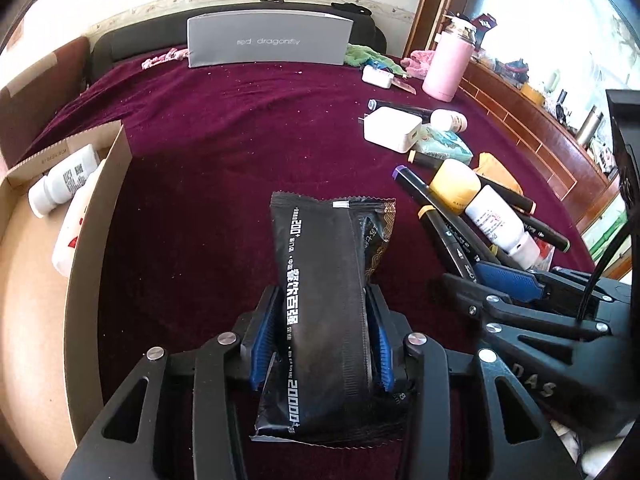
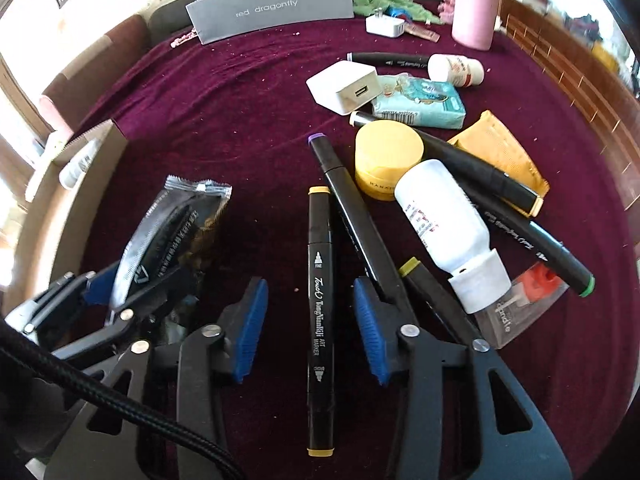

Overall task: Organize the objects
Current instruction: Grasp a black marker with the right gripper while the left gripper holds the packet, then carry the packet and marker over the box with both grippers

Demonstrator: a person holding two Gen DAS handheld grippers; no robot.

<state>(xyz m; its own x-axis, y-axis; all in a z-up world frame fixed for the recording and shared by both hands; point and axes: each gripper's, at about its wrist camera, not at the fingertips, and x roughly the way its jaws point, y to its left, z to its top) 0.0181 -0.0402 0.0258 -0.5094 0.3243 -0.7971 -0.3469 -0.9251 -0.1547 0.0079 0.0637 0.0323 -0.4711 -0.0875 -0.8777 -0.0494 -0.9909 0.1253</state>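
Left wrist: one black packet (image 1: 324, 304) clenched in left jaws; right jaws spread around one yellow-capped marker (image 2: 320, 320).

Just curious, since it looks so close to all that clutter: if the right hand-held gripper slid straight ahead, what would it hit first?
Probably the yellow-capped marker, lying lengthwise between the open right hand-held gripper fingers. Beyond it the purple-capped marker crosses nearby; depth is unclear.

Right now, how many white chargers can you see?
2. The far charger sits near the pink bottle; the near charger touches the tissue pack. Others may hide under clutter.
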